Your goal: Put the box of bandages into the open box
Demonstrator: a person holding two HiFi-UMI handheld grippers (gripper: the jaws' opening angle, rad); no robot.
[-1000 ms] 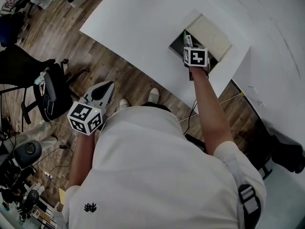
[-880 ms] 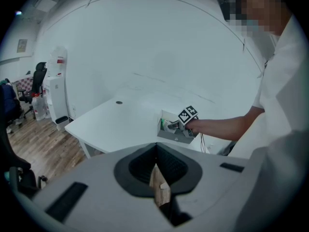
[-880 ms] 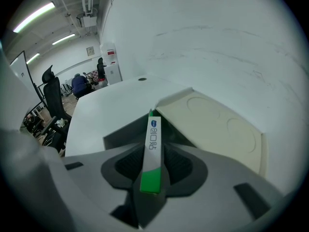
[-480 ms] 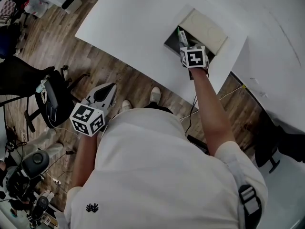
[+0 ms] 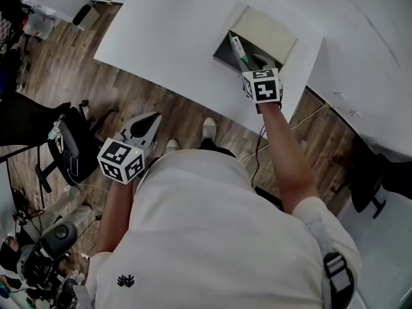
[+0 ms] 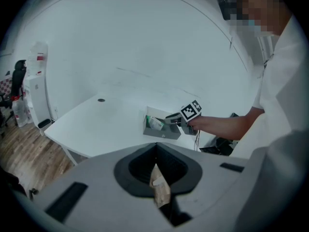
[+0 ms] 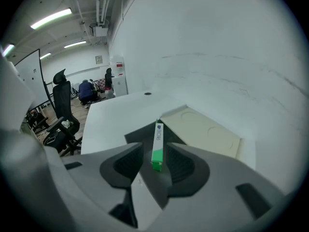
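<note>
An open box (image 5: 226, 55) with a dark inside and a cream lid (image 5: 270, 34) lies near the white table's (image 5: 167, 37) front edge. The green and white box of bandages (image 5: 237, 49) leans on edge inside it. My right gripper (image 5: 252, 66) is just behind the open box, its jaws closing. The box of bandages (image 7: 157, 144) shows between them with gaps on both sides, not pressed. My left gripper (image 5: 153, 116) hangs off the table over the floor, jaws together, nothing held. From the left gripper view the open box (image 6: 161, 130) is far ahead.
A black office chair (image 5: 71, 143) stands on the wood floor at left. A cable (image 5: 261, 150) hangs below the table edge. A second white table (image 5: 360, 63) adjoins on the right. A white cabinet (image 6: 36, 88) stands by the wall.
My right gripper has let go of the box of bandages and drawn back a little toward the person. The box of bandages now leans in the open box. The left gripper has hardly moved.
</note>
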